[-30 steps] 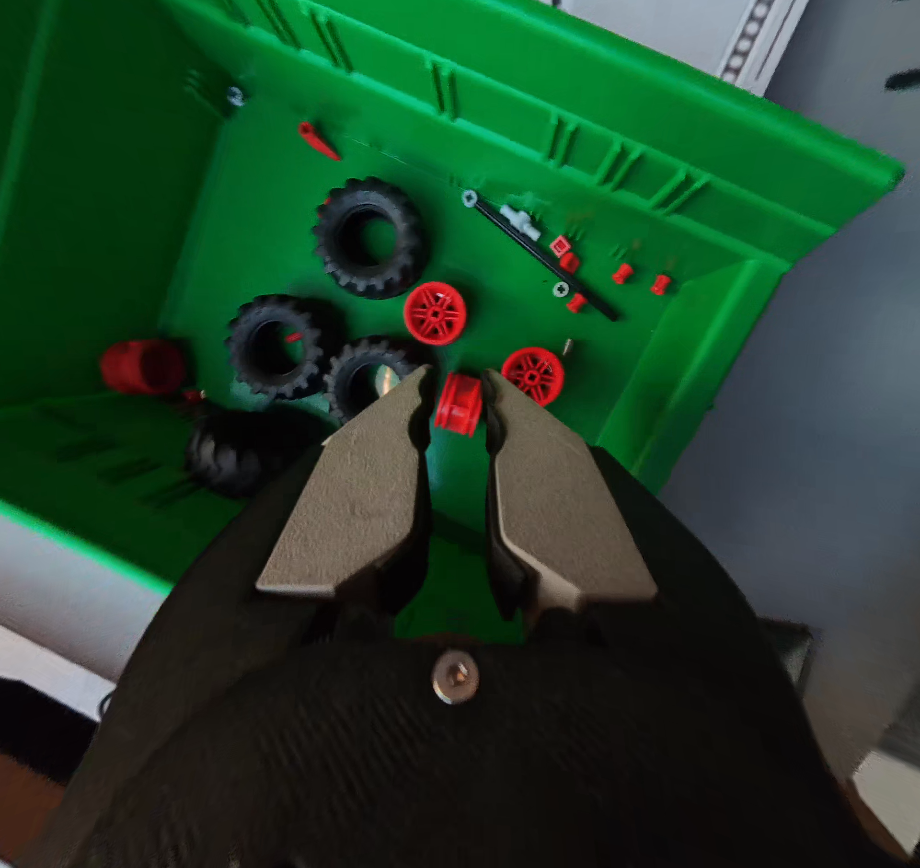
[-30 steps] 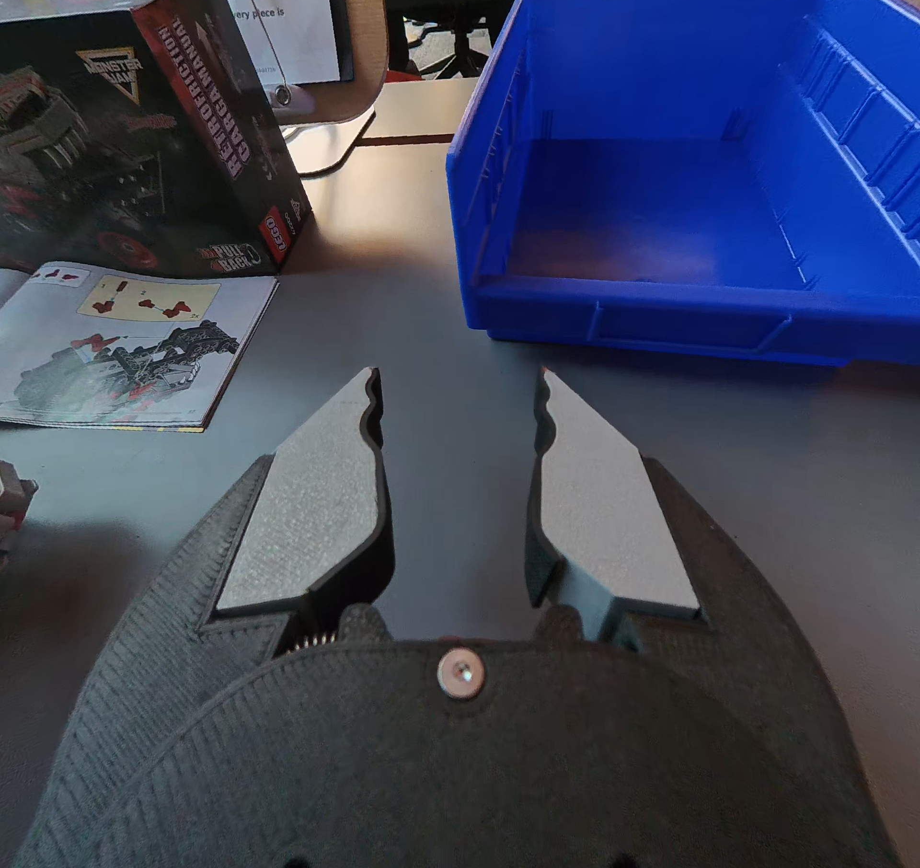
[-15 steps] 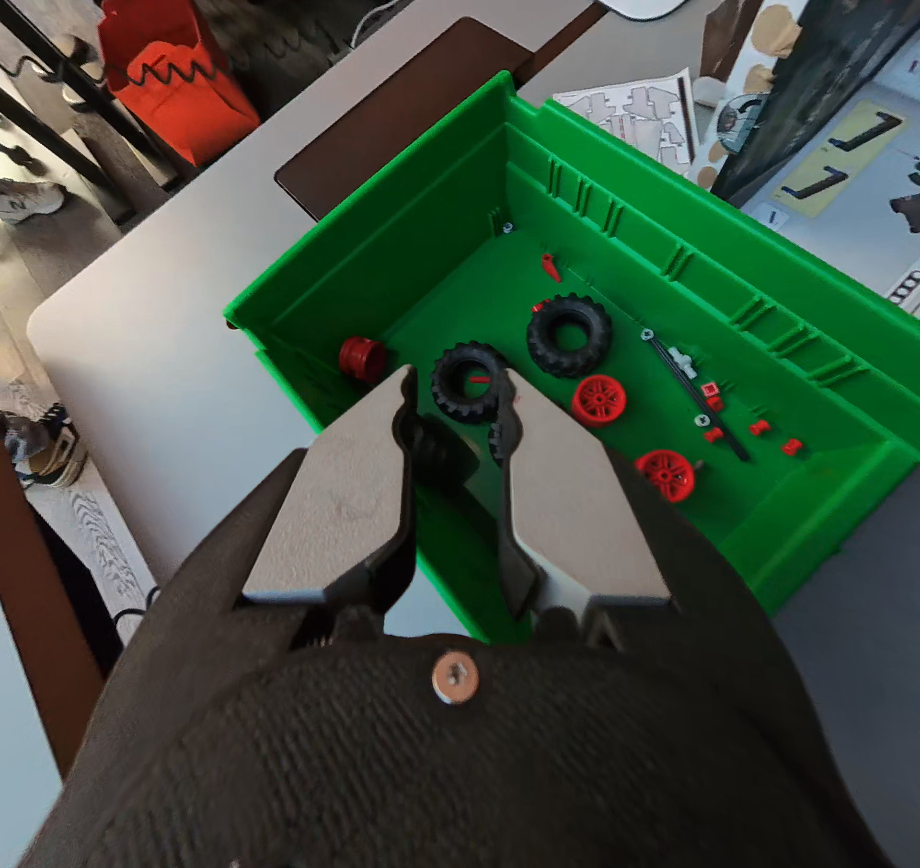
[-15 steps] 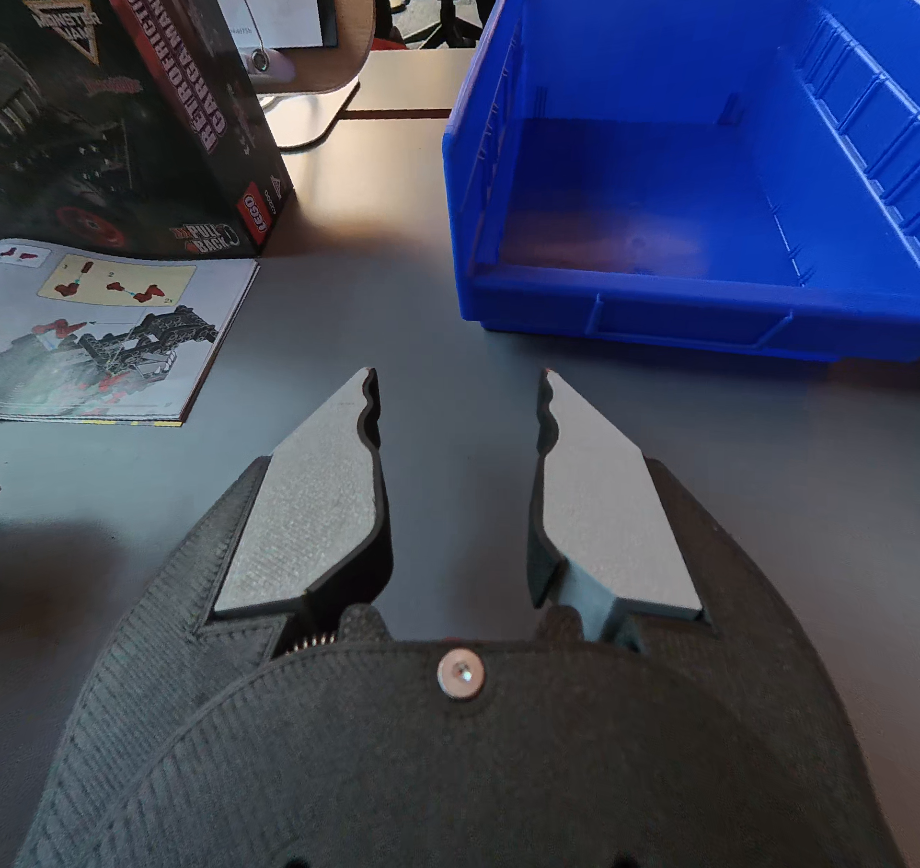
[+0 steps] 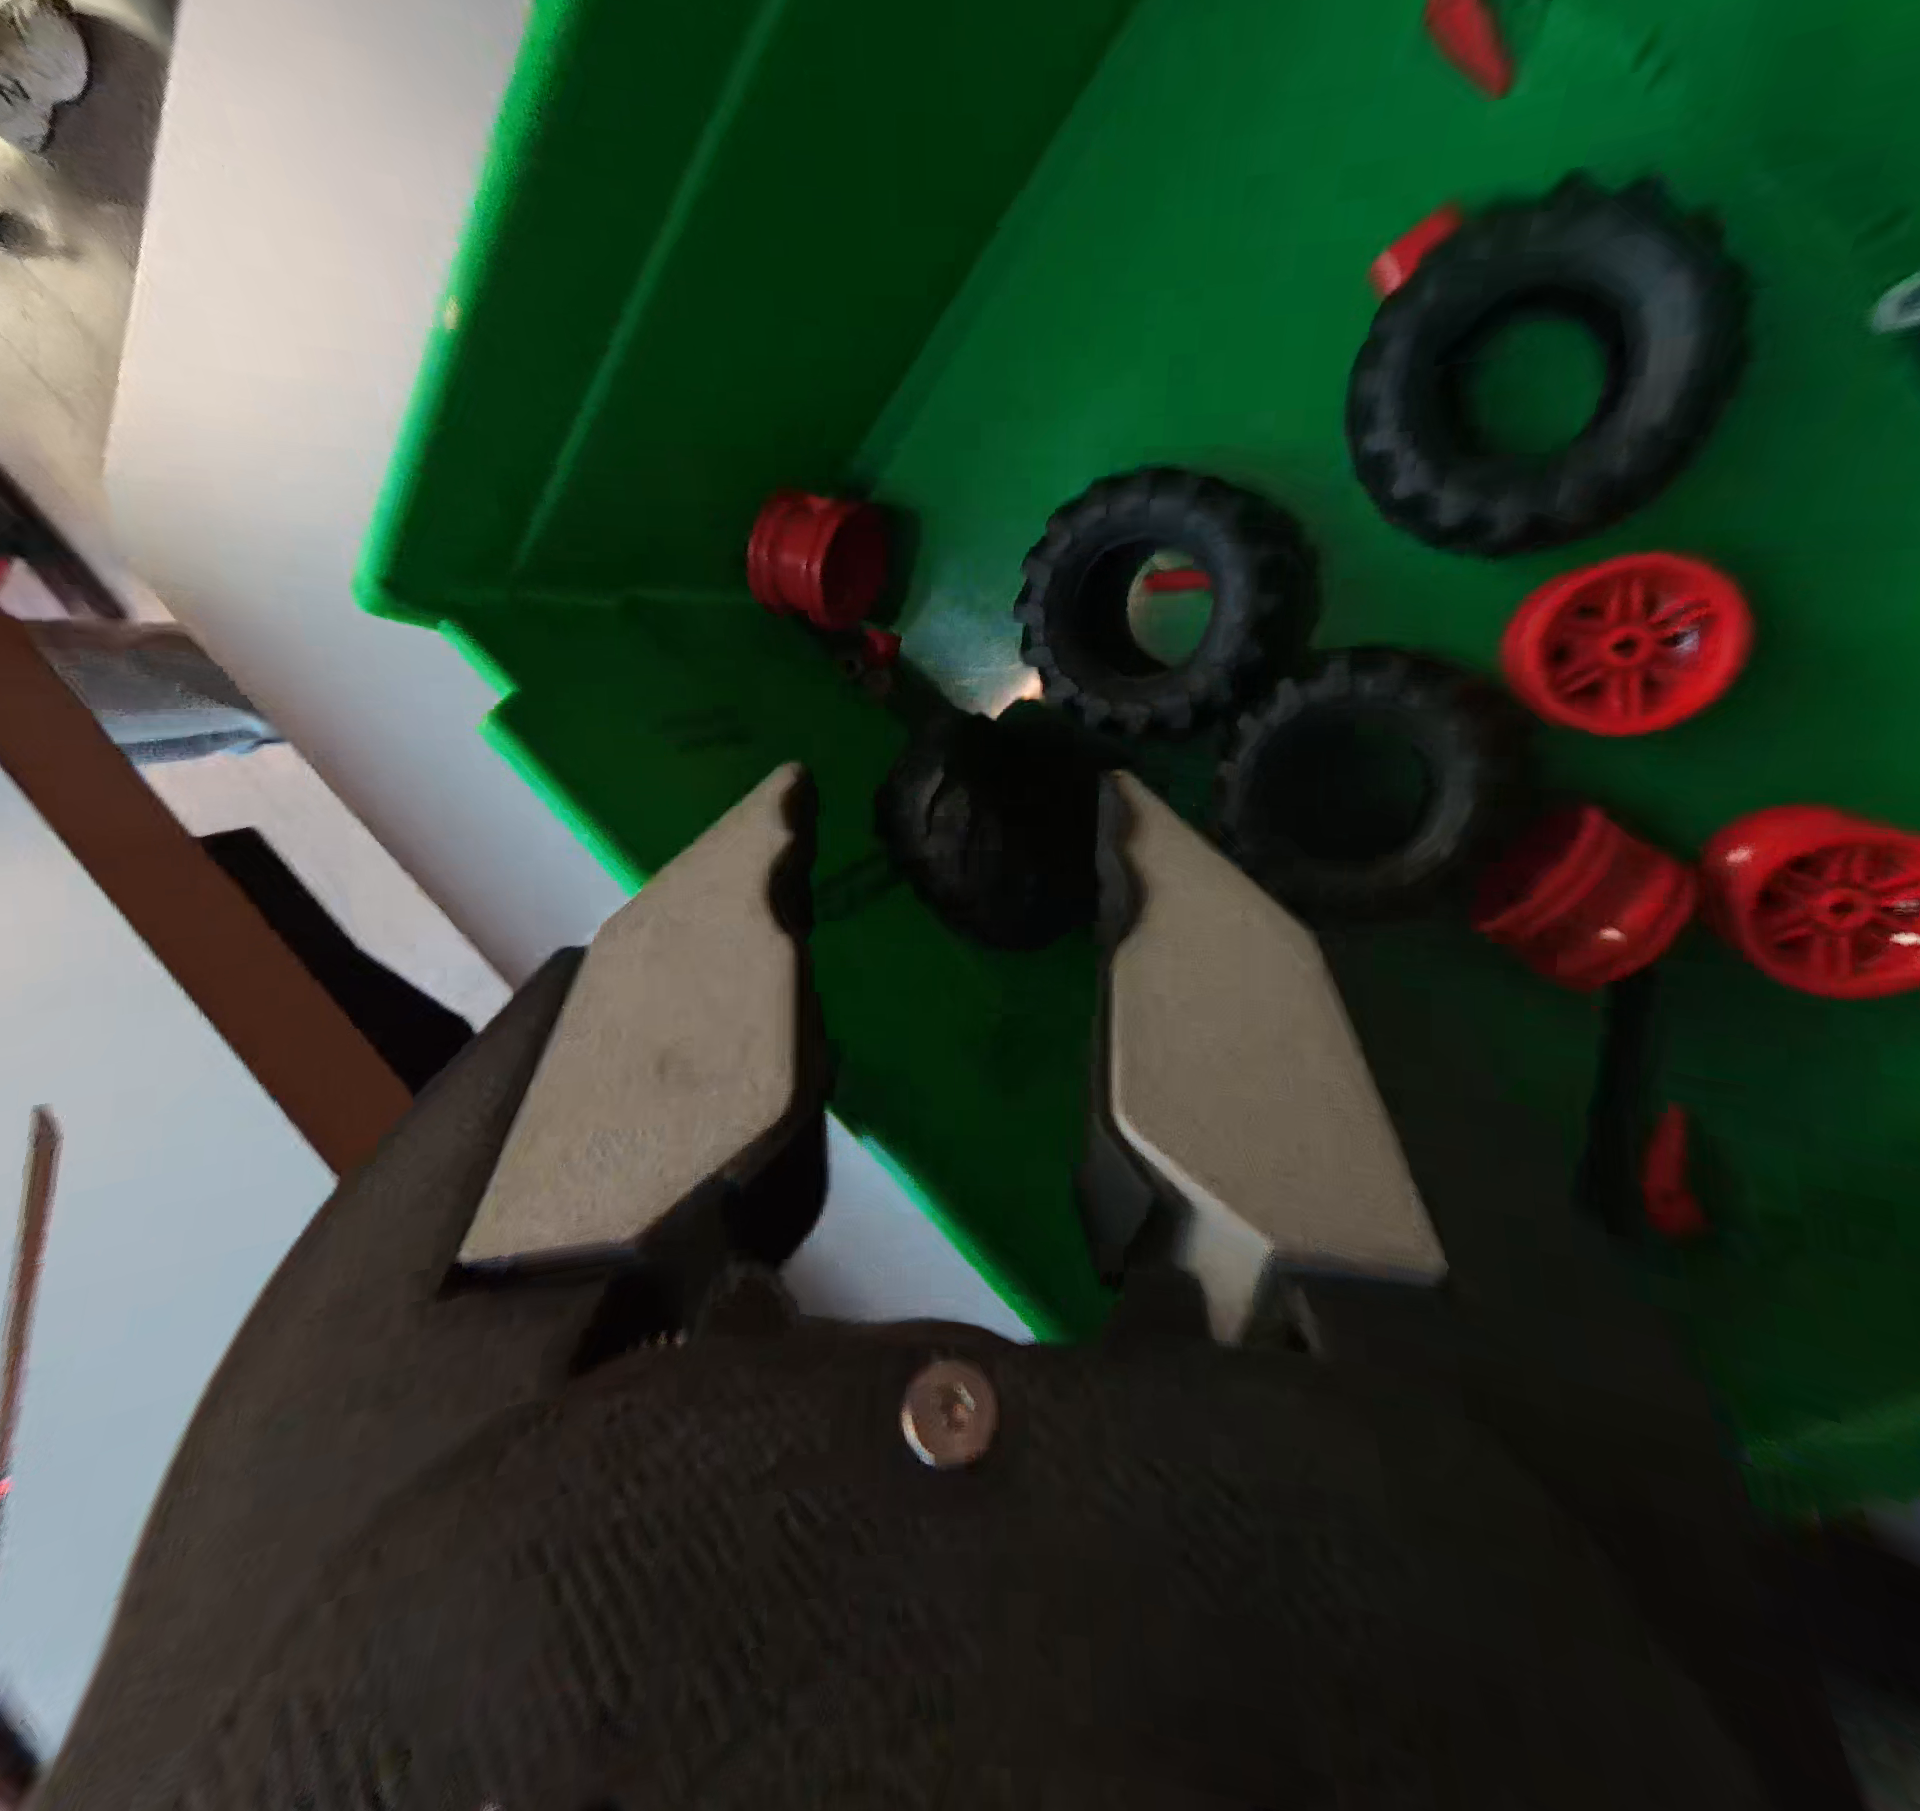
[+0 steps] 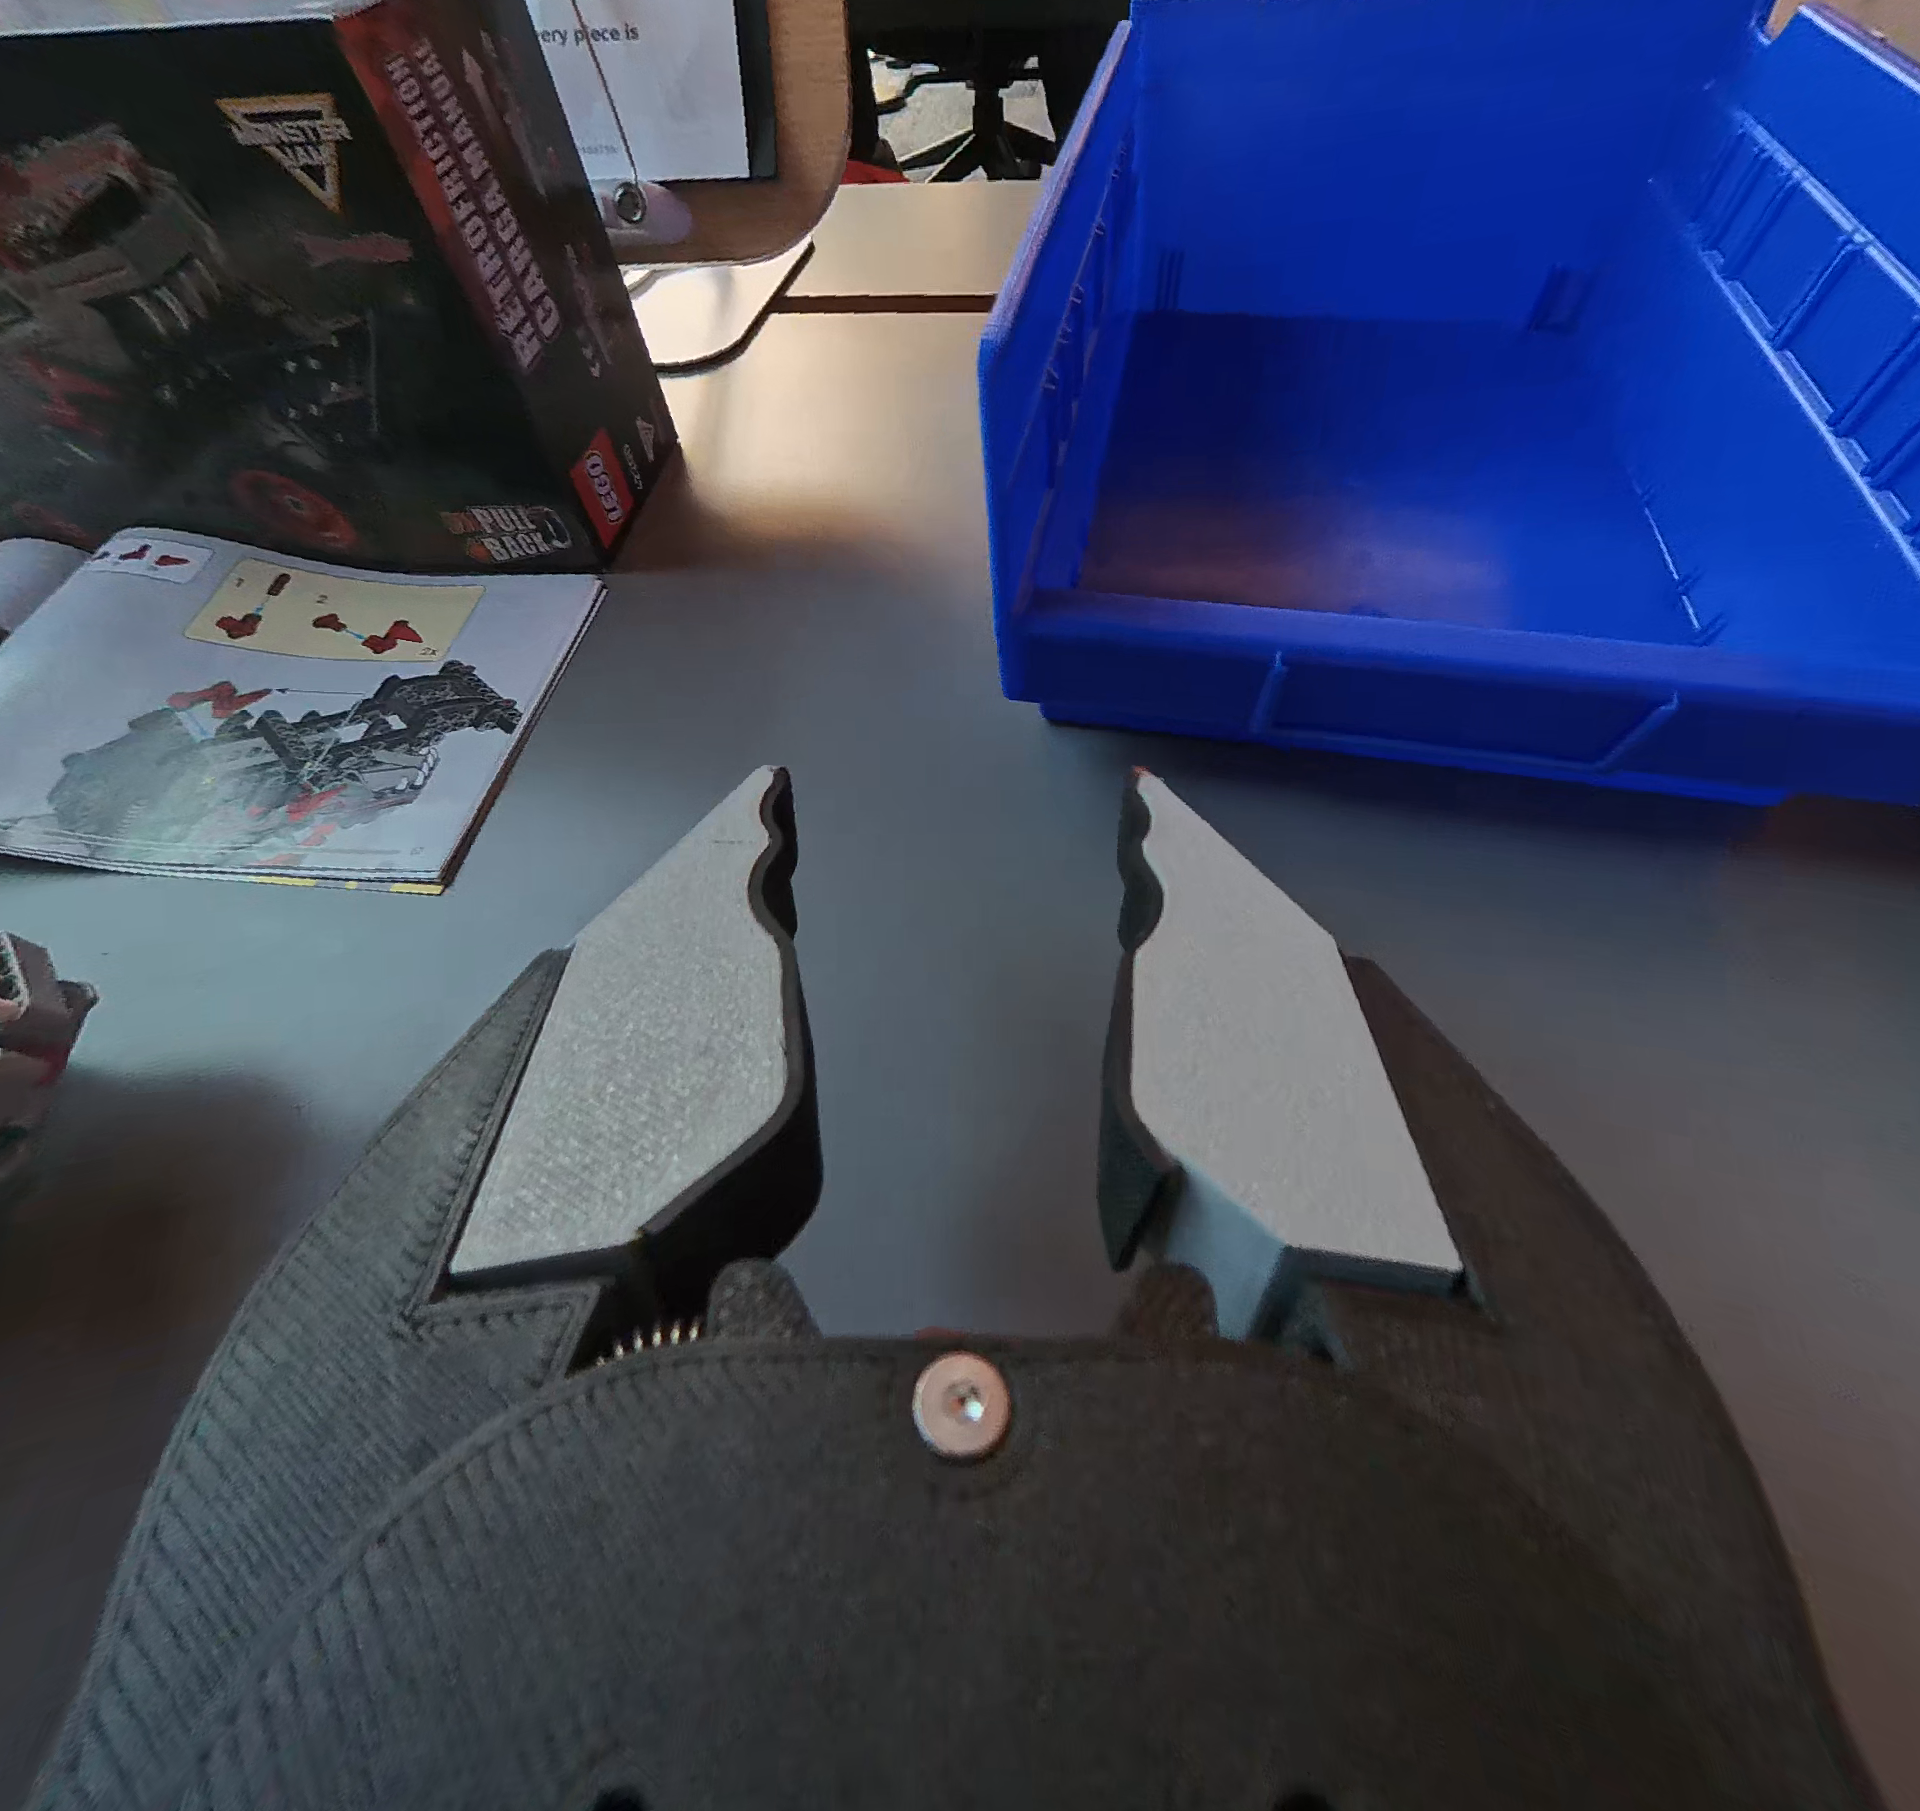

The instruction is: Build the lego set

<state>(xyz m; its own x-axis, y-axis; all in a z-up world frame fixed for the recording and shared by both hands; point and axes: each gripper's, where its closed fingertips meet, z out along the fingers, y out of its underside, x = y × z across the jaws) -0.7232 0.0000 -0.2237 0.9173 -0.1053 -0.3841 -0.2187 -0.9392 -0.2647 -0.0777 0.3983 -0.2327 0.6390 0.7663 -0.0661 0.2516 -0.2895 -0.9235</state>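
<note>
In the left wrist view a green bin point(image 5: 727, 234) holds the loose Lego parts. My left gripper point(image 5: 956, 805) is open inside the bin's near corner. A black tyre point(image 5: 987, 836) stands on edge between its fingertips. The right finger point(image 5: 1226, 1013) is at the tyre's side and the left finger point(image 5: 665, 1013) is a little apart from it. Three more black tyres point(image 5: 1169, 603) lie flat beyond. Red wheel hubs point(image 5: 1626, 644) lie to the right and one red hub point(image 5: 821, 556) lies by the bin wall. My right gripper point(image 6: 956, 826) is open and empty above the grey table point(image 6: 935, 681).
An empty blue bin point(image 6: 1455, 712) stands at the right. The dark Lego box point(image 6: 312, 255) and the open instruction booklet point(image 6: 281, 712) are at the left. A partly built model point(image 6: 31, 1013) shows at the left edge. A black axle point(image 5: 1626, 1086) lies in the green bin. The left gripper's tips are roughly 75 cm from the right gripper's. The red hub point(image 5: 821, 556) sits 6 cm or so from the ends of my left fingers.
My left gripper left the red wheel hub, rose above the bin, then came down at the upright black tyre with its jaws wider. The right gripper shifted only slightly and stays open.
</note>
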